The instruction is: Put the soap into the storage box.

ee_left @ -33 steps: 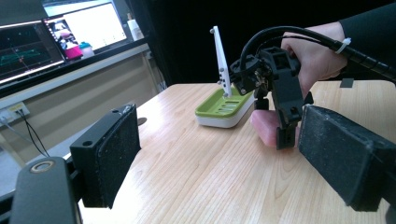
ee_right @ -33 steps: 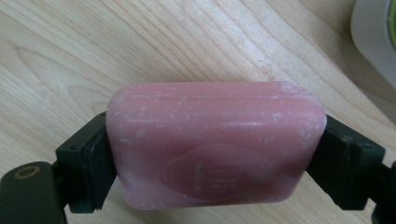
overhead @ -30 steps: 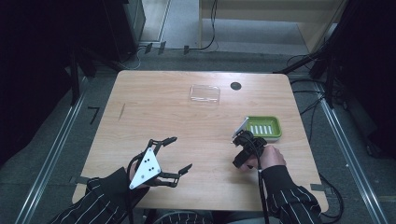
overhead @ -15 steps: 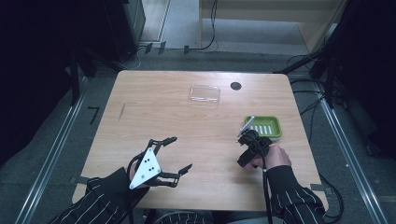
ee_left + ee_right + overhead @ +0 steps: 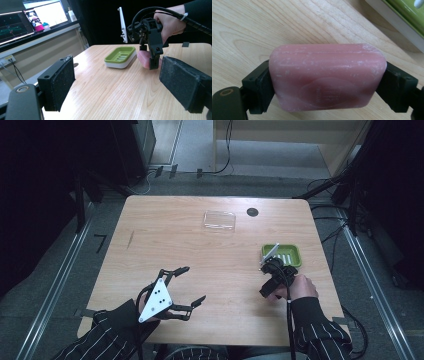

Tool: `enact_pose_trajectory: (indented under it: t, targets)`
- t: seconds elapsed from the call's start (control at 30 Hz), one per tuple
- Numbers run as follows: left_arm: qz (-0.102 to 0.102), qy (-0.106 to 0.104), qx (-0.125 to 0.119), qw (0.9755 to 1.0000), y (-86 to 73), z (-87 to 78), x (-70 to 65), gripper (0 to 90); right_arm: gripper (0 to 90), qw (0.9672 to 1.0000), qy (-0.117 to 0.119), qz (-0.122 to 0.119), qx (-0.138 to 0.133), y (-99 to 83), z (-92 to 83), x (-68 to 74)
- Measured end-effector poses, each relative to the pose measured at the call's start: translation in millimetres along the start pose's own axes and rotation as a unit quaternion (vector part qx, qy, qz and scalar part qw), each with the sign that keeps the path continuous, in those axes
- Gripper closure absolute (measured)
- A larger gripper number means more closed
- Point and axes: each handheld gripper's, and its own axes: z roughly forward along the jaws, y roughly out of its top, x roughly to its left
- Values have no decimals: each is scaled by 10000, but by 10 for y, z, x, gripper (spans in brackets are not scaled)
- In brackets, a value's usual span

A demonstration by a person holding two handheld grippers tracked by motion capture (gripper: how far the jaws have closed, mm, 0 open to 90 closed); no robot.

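Between the right gripper's (image 5: 327, 82) two black jaws, a pink soap bar (image 5: 327, 77) is sitting clamped at both short ends, logo face toward the camera, whitish scuffs across its top. It is hanging low over the table (image 5: 210, 255); whether it is touching the wood is unclear. Just beside it, toward the table's right edge, a green soap dish (image 5: 120, 57) with a white base is resting flat, its ribbed inside showing. The right hand (image 5: 299, 287) is gripping the tool from the near side, cable trailing back over a striped sleeve. Well apart, near the table's front left, the left gripper (image 5: 190, 285) is hovering with jaws spread wide, nothing between the pads (image 5: 65, 80). Far side of the table, a clear plastic lid (image 5: 219, 220) is lying flat near a round black grommet (image 5: 252, 212). Surface is light wood grain, rounded corners. Around it: grey floor, metal rails along both sides, cables, dark equipment, and monitors (image 5: 30, 18) glowing on a bench behind.
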Motion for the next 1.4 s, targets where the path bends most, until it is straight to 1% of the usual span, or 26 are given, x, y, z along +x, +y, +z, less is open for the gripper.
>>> enact_pose_trajectory:
  t: [0.47,0.53,0.57,0.6,0.7,0.77,0.83,0.87,1.03,1.07,1.13,1.2,1.33,1.4]
  targets:
    - [-9,2,-5,10000,0,0,-1,135,132,9999,-33,144,39,-47,-32,-119]
    - [-11,4,-5,10000,0,1,-1,136,132,9999,-36,159,1,-63,-39,-149]
    - [-12,2,-9,10000,0,1,-2,135,132,9997,-31,223,6,-71,-48,-157]
    - [-8,0,-7,10000,0,2,-2,135,132,9998,-44,201,1,-78,-54,-178]
    - [-10,3,-7,10000,1,1,-2,135,132,9995,-62,306,-16,-96,-71,-216]
    - [-6,2,-1,10000,1,0,-2,136,132,9994,-66,324,-53,-104,-89,-246]
    - [3,0,3,10000,0,0,-1,135,132,9994,-81,337,-59,-105,-104,-261]
    - [-6,2,-5,10000,0,2,-2,135,132,9993,-78,343,-116,-107,-108,-273]
    - [-11,5,-7,10000,1,-1,-1,135,132,9989,-87,441,-121,-105,-147,-307]
    - [-5,1,1,10000,1,-2,-1,136,132,9990,-93,421,-149,-106,-151,-321]
    - [1,-4,3,10000,1,-2,-1,135,132,9987,-98,466,-154,-109,-167,-330]
    - [0,-2,0,10000,2,-2,-1,135,132,9987,-105,462,-173,-111,-171,-340]
    - [0,-4,-5,10000,1,0,-2,136,132,9981,-93,550,-264,-103,-188,-387]
    - [10,-5,-3,10000,1,-2,-2,136,132,9982,-98,538,-264,-99,-190,-397]
